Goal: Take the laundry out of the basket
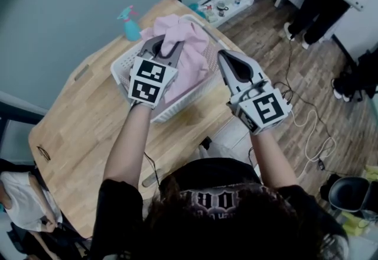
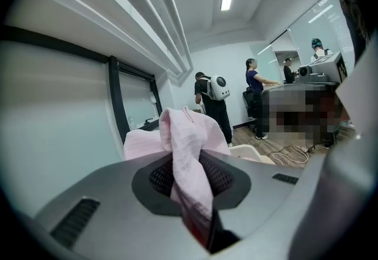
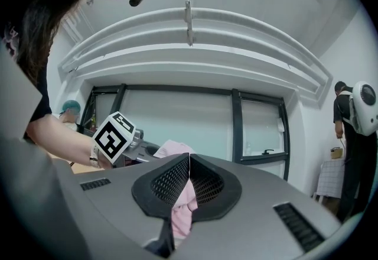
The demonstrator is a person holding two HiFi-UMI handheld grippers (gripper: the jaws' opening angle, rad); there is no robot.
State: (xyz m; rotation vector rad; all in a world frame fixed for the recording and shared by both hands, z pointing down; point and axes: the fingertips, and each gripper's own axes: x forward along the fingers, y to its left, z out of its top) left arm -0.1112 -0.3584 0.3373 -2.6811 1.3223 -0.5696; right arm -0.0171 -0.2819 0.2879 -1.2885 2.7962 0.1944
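Laundry (image 1: pixel 190 46), pink cloth, is heaped in the white basket (image 1: pixel 121 67) toward 1 o'clock on the counter (image 1: pixel 82 117). Left tool (image 1: pixel 160 47) pinches a fold, probably to lift it out. Right tool (image 1: pixel 224 57), at the cloth's 3 o'clock, has its tips together, ready to help

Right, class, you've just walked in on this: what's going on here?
A person holding two grippers is lifting a pink cloth out of the white laundry basket on the wooden table. The left gripper is shut on the cloth, raised above the basket. The right gripper appears to pinch the cloth too.
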